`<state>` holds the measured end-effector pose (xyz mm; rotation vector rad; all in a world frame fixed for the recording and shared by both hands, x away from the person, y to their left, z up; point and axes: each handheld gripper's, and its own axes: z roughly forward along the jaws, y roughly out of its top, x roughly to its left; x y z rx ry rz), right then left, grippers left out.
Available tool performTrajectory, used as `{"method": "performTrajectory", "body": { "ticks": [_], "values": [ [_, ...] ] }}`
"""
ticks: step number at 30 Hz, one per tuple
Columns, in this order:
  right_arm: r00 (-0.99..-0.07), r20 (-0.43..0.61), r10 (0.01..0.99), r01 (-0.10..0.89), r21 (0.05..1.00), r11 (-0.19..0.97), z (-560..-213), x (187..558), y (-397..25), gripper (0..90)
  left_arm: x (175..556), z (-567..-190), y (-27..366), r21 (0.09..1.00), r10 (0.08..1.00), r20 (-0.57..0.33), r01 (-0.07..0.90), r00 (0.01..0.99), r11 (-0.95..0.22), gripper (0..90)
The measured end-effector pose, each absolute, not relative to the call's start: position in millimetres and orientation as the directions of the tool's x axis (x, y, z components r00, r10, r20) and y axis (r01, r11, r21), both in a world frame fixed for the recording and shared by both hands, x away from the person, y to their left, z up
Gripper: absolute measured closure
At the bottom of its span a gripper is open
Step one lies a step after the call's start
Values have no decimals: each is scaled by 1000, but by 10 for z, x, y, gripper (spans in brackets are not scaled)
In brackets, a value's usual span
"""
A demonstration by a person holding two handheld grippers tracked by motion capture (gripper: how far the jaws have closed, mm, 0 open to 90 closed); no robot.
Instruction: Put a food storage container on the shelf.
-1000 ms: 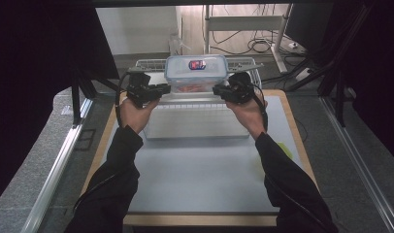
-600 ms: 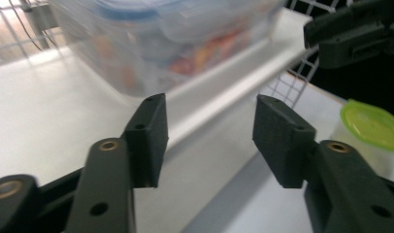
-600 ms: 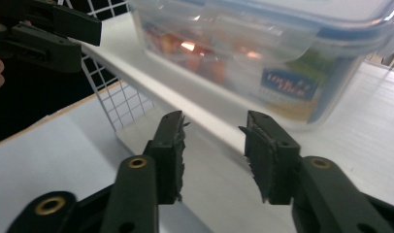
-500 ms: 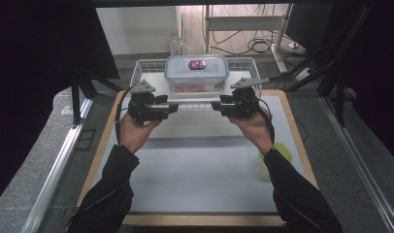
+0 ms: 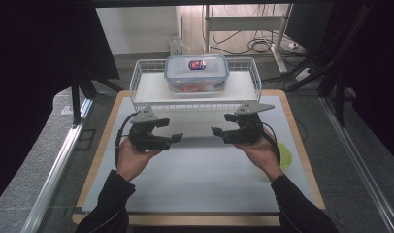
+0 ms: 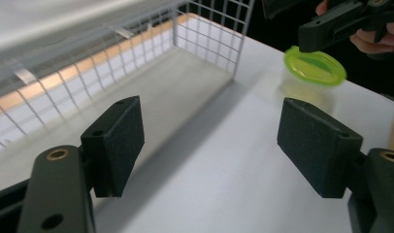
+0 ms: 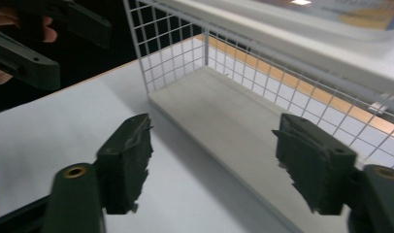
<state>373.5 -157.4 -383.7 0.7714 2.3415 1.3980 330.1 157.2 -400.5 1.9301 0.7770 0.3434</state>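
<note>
Both the left gripper (image 5: 172,134) and right gripper (image 5: 221,127) are held with jaws spread, empty, the wire rack (image 5: 195,99) just beyond them.

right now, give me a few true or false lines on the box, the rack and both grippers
1. The box sits on top of the rack. True.
2. The left gripper is shut on the box. False: its jaws stand open and empty, short of the rack.
3. The right gripper is open and holds nothing. True.
4. The green lid lies on the rack's top shelf. False: it lies on the table by the right hand.
5. The box's lid is off. False: the lid is on the box.
</note>
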Motion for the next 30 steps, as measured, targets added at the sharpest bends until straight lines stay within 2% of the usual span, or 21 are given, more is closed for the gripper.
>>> {"method": "performTrajectory", "body": {
  "ticks": [4, 9, 14, 19, 30],
  "values": [
    [-815, 9, 580, 280, 882, 380, -3926, 3642, -1632, 218, 3207, -4147, 1553, 877, 645, -105, 377, 756, -298, 227],
    [-817, 29, 576, 293, 881, 372, -4013, 3573, -1688, 143, 3128, -4248, 1516, 864, 646, -82, 377, 759, -333, 183],
    [-814, 0, 580, 276, 879, 388, -4117, 3473, -1719, 71, 3013, -4323, 1510, 867, 656, -78, 375, 751, -327, 118],
    [-824, 24, 566, 302, 864, 404, -4279, 3344, -1757, 63, 2863, -4473, 1486, 863, 685, -61, 383, 726, -329, 101],
    [-827, -12, 562, 291, 847, 446, -4578, 3096, -1859, 61, 2637, -4793, 1523, 832, 676, -75, 419, 733, -362, 64]
  ]
}}
